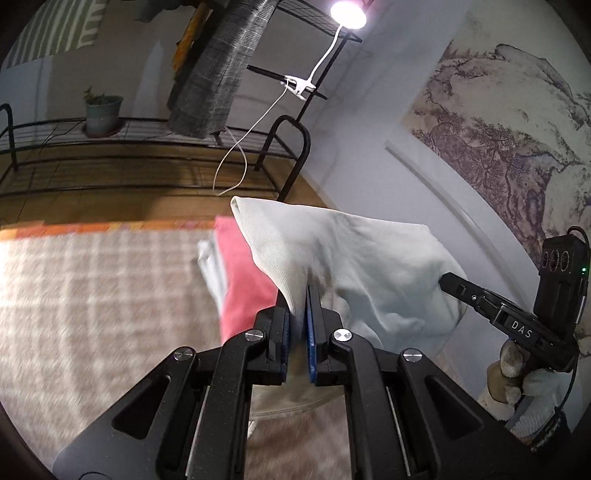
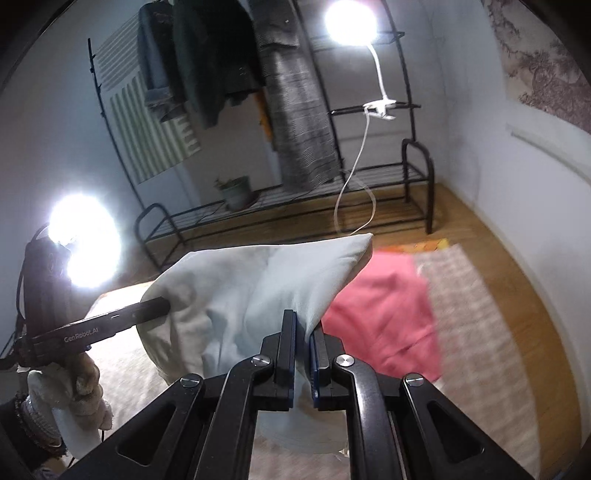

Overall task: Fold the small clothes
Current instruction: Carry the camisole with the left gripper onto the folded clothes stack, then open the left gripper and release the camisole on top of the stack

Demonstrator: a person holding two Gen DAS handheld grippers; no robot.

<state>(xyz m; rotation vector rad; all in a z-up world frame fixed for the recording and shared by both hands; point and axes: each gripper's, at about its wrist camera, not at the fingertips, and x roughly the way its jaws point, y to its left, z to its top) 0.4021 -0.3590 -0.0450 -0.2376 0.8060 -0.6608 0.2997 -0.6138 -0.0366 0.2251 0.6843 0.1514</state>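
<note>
Left wrist view: checked rug [image 1: 92, 295] underlies a red garment [image 1: 243, 280]; a pale garment [image 1: 369, 266] hangs lifted above both, with left gripper [image 1: 297, 314] and right gripper [image 2: 303, 332] each clamped tight on its fabric

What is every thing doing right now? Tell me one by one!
left claw: shut on the pale garment.
right claw: shut on the pale garment.
pale garment: lifted up, bunched between both claws.
pink garment: lying flat on the checked rug.
checked rug: spread on the wooden floor.
clip lamp: switched on, clamped to the black rack.
</note>
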